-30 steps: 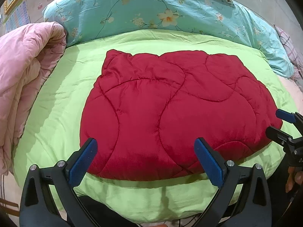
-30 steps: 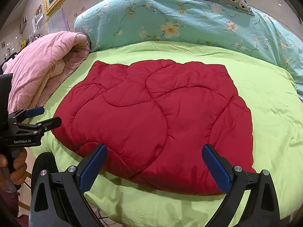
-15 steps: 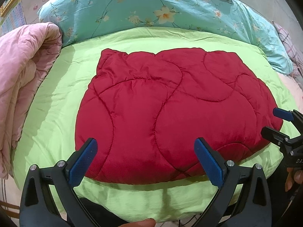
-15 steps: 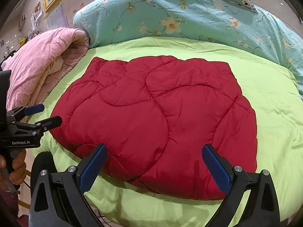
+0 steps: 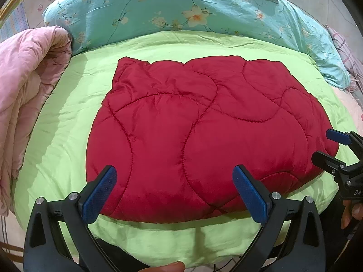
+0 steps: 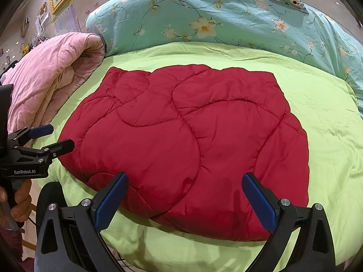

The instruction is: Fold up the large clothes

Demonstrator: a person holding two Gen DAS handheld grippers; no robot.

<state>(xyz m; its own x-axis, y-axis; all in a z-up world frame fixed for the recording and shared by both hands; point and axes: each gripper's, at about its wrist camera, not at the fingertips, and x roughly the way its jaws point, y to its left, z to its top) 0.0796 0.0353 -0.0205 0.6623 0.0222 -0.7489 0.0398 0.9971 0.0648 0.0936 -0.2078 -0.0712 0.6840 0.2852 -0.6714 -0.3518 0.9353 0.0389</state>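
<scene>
Lying flat in the middle of the bed: red quilted garment [image 5: 204, 133], folded into a rough rectangle, resting on the light green sheet [image 5: 65, 113]. Hovering over the near edge of the garment, on its left side: left hand-held gripper [image 5: 174, 190], jaws standing wide apart, gripping nothing, blue pads [image 5: 99, 192] facing each other. Hanging beside it on the right, also above the near edge: right hand-held gripper [image 6: 185, 201], jaws spread wide, holding nothing. Sitting along the left edge of the bed: bunched pink quilt [image 6: 47, 83]. Stretching across the far side: turquoise floral bedding [image 6: 204, 20], touching the green sheet.
</scene>
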